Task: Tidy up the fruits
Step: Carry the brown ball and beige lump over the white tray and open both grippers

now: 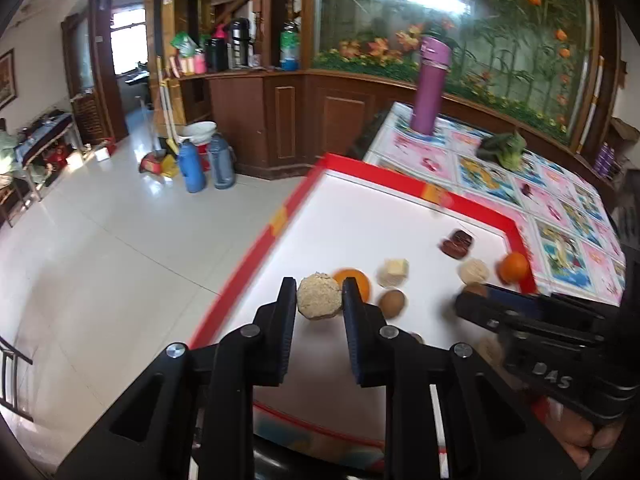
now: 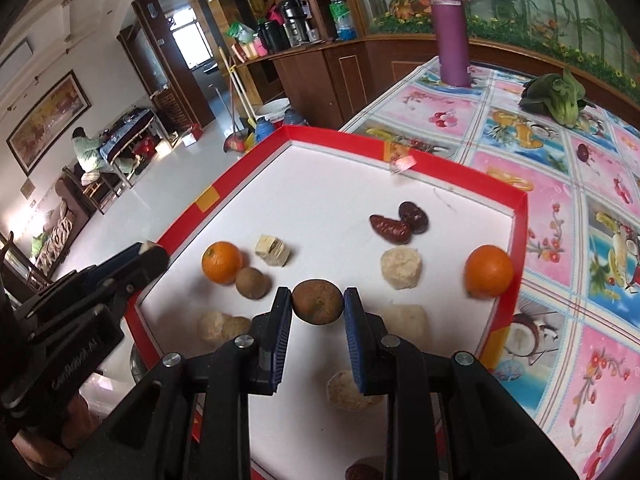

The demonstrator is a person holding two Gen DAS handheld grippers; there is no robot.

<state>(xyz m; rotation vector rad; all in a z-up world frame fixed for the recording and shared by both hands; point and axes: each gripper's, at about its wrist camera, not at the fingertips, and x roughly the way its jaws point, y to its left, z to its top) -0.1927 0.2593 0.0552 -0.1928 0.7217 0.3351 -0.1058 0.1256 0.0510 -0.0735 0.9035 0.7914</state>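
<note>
A white tray with a red rim (image 2: 516,240) lies on the table and holds the fruits and snacks. My left gripper (image 1: 319,282) is shut on a beige crumbly ball (image 1: 318,301) above the tray's left part. My right gripper (image 2: 317,291) is shut on a brown round fruit (image 2: 318,307) over the tray's middle. On the tray lie two oranges (image 2: 222,262) (image 2: 489,271), two dark red dates (image 2: 400,224), a pale cube (image 2: 273,251), a small brown fruit (image 2: 252,283) and several beige cakes (image 2: 401,269). The left gripper (image 2: 154,254) also shows at the tray's left rim, the right gripper (image 1: 466,300) at the far right.
The table has a fruit-patterned cloth (image 2: 560,216). A purple bottle (image 2: 452,28) and leafy greens (image 2: 556,96) stand beyond the tray. Past the table's left edge are a tiled floor, blue flasks (image 1: 192,168) and a wooden cabinet. A person (image 2: 86,152) sits far off.
</note>
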